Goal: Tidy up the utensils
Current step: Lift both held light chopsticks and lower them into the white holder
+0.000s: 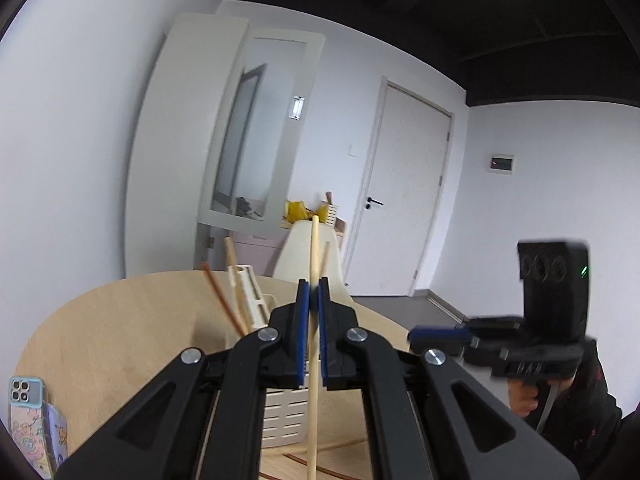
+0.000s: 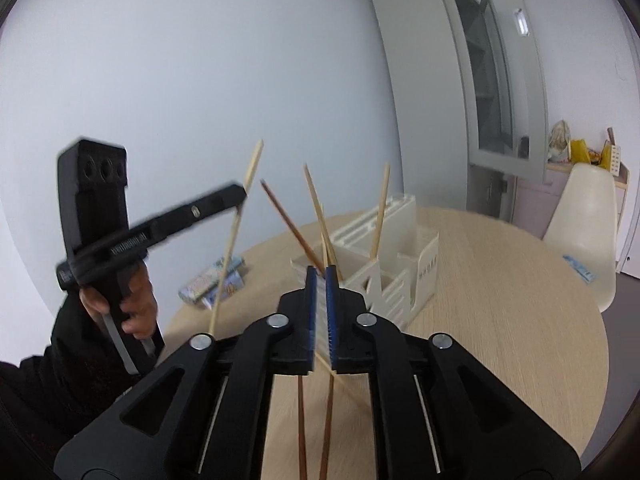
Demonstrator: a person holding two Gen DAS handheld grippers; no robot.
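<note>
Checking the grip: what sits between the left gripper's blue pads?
A pale chopstick, standing upright between the left gripper's pads, seen in the left wrist view.

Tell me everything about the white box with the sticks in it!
The organizer is a cream plastic caddy with several open compartments, slotted walls and a taller back section. It stands upright on the round wooden table. Some chopsticks lean inside it, pale wood and dark brown ones, poking out at angles.
</note>
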